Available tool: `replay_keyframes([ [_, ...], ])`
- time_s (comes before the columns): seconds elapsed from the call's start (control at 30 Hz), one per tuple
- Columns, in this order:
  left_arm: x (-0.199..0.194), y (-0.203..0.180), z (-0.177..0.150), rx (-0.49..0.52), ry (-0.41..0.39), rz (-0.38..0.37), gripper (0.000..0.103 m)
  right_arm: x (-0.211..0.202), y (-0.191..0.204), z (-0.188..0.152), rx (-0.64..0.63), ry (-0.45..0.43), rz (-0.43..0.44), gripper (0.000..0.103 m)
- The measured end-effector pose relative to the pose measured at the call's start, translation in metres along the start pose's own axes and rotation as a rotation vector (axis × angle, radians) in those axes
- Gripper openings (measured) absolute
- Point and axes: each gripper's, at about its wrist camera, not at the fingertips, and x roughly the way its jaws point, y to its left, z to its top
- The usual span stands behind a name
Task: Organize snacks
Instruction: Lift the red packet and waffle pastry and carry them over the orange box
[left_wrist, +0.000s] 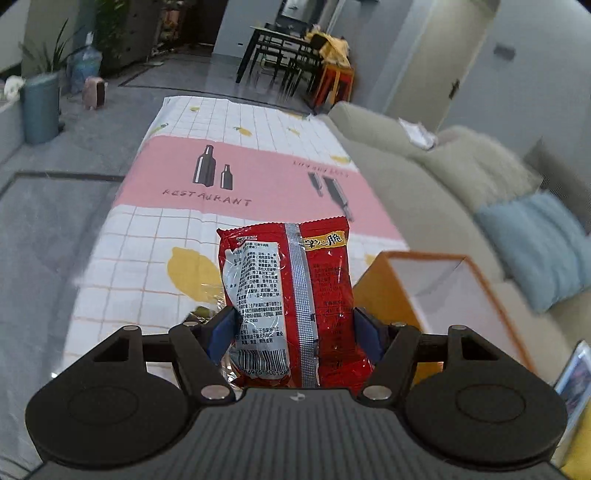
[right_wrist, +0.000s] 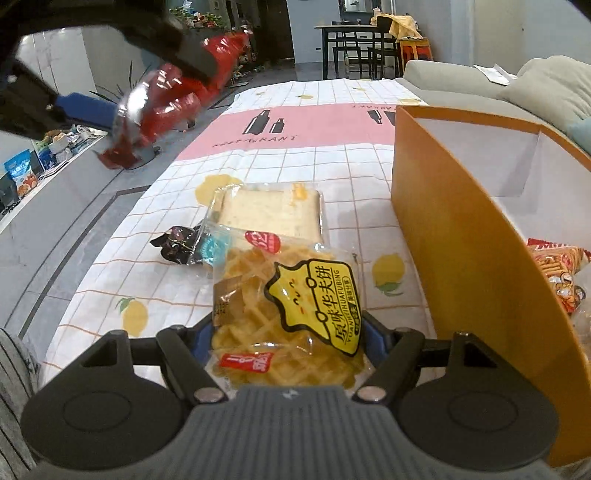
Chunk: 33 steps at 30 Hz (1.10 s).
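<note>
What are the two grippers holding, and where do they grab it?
Left gripper clamps the red snack bag by its lower sides. Right gripper clamps the waffle packet across its near end.

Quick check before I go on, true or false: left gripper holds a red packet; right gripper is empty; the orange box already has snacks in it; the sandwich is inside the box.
1. The left gripper holds a red packet. True.
2. The right gripper is empty. False: it grips the waffle pack.
3. The orange box already contains snacks. True.
4. The sandwich is inside the box. False: it lies on the tablecloth.
</note>
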Motion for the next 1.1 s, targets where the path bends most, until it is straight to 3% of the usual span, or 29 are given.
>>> replay_keyframes([
  [0.27,-0.033,0.010,-0.013,-0.063,-0.102,0.018,0.079,-0.030,-0.006,0.013,-0.024,-0.097,0.096,0.074],
  [0.43,-0.044,0.014,-0.004,-0.075,-0.146,0.062,0.079,-0.057,-0.022,0.024,0.054,-0.177,0.174,0.074],
  [0.6,-0.047,0.001,-0.005,-0.042,-0.157,0.040,0.079,-0.083,-0.048,0.032,0.152,-0.298,0.266,0.074],
  [0.83,-0.028,-0.028,-0.008,-0.001,-0.109,-0.061,0.079,-0.107,-0.108,0.047,0.298,-0.413,0.206,0.074],
  [1.0,-0.006,-0.058,-0.008,0.035,-0.065,-0.132,0.079,-0.103,-0.156,0.050,0.401,-0.396,0.103,0.074],
  [1.1,0.005,-0.073,-0.014,0.063,-0.042,-0.160,0.079,-0.091,-0.181,0.051,0.443,-0.336,0.084,0.074],
])
